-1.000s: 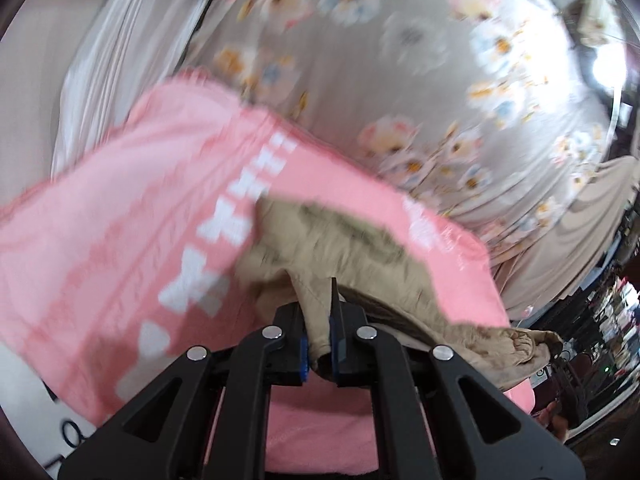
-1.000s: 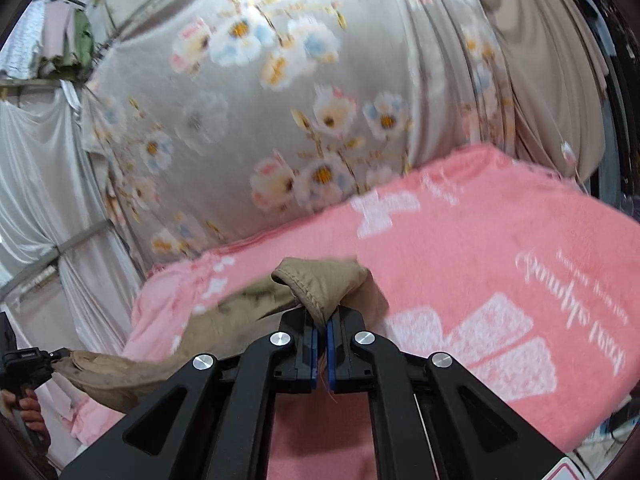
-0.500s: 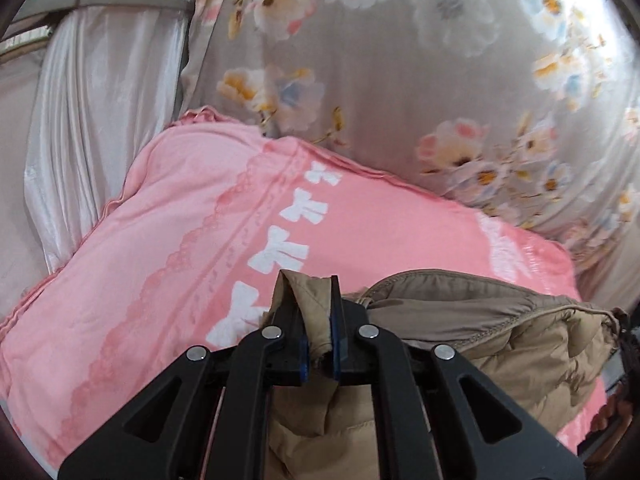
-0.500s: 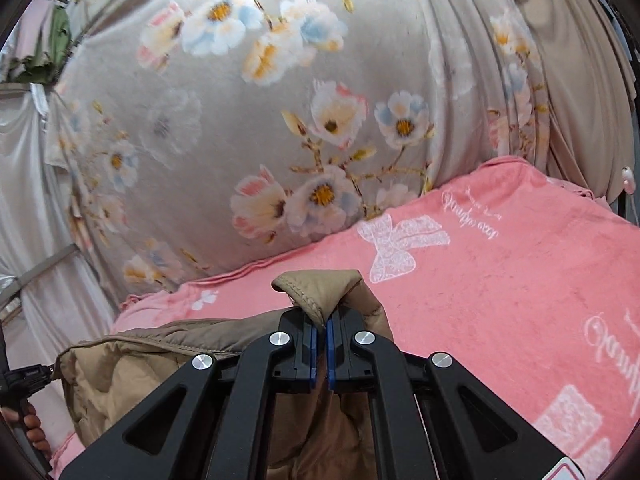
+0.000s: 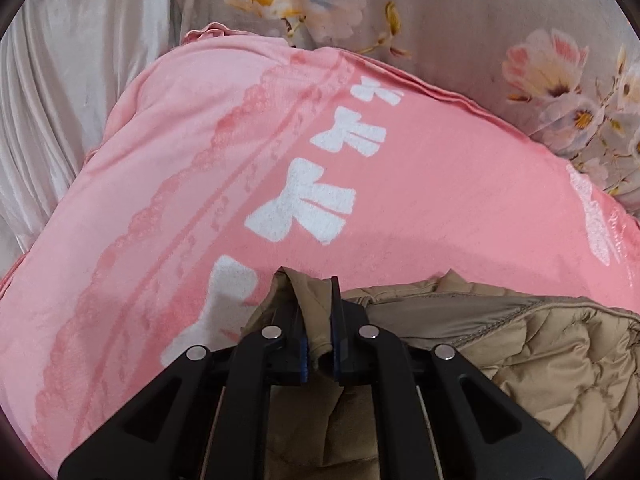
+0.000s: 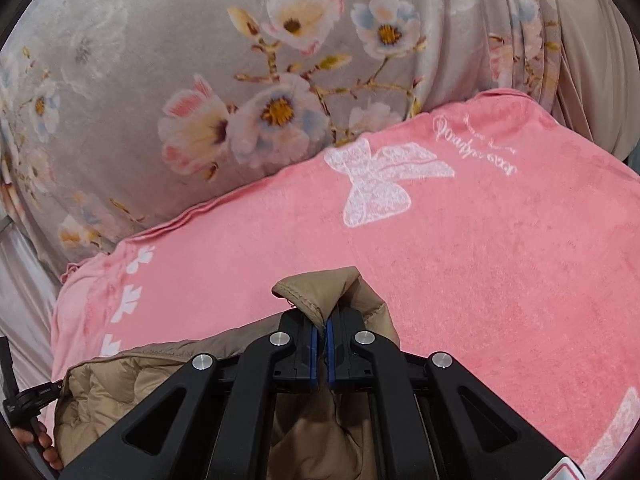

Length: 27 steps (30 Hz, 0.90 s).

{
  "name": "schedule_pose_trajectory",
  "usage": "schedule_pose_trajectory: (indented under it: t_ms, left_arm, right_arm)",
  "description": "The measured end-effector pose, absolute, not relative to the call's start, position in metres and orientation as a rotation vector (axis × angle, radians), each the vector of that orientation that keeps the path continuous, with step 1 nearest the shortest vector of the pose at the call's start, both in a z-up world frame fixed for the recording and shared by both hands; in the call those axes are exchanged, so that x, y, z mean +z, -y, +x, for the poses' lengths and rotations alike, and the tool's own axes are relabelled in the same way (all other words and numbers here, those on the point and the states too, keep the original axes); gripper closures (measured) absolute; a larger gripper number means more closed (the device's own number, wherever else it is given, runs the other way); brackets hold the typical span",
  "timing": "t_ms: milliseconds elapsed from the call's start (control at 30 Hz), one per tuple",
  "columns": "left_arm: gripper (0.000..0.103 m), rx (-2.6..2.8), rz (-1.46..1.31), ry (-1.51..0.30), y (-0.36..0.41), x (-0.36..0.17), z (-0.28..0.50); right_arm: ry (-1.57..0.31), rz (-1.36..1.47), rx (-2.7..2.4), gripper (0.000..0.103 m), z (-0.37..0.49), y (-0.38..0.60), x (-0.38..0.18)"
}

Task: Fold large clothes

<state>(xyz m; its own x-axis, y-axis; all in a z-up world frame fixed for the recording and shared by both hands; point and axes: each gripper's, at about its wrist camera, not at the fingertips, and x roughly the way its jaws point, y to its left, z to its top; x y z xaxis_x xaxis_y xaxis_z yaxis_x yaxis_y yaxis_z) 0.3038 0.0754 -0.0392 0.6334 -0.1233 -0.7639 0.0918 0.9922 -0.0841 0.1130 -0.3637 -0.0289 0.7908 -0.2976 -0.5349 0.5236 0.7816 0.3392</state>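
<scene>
Left wrist view: my left gripper [image 5: 318, 320] is clamped narrow on a fold of the tan quilted jacket [image 5: 520, 352], pinched between the blue pads. The rest of the jacket runs off to the right of my fingers and below them, its edge stretched sideways. The pink blanket [image 5: 420, 200] lies ahead of and beneath the gripper, open all the way to the floral curtain [image 5: 460, 12].

Right wrist view: my right gripper [image 6: 322, 324] is likewise closed tight on a corner of the jacket, which peaks just ahead of the fingertips. Here the body of the jacket extends to the left of and below the gripper.

Judgement: the jacket's long axis spans between my two grippers, crosswise to both. Neither hand is clearly nearer the blanket. The next move, laying the jacket down forward, requires both corners to advance together.
</scene>
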Motion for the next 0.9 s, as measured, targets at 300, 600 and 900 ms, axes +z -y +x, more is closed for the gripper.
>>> schedule_pose_trajectory:
  t_ms: [300, 600, 900]
  left_arm:
    - [0.094, -0.120, 0.003, -0.901, -0.062, -0.068, 0.315]
    - [0.093, -0.113, 0.036, -0.895, -0.053, -0.087, 0.319]
    - [0.093, -0.093, 0.075, -0.875, -0.044, -0.098, 0.318]
  right_arm:
    - [-0.582, 0.566, -0.460, 0.100, 0.133, 0.379, -0.077]
    - [-0.645, 0.582, -0.454, 0.101, 0.145, 0.380, -0.104]
    - [-0.691, 0.567, -0.459, 0.103, 0.153, 0.377, -0.116]
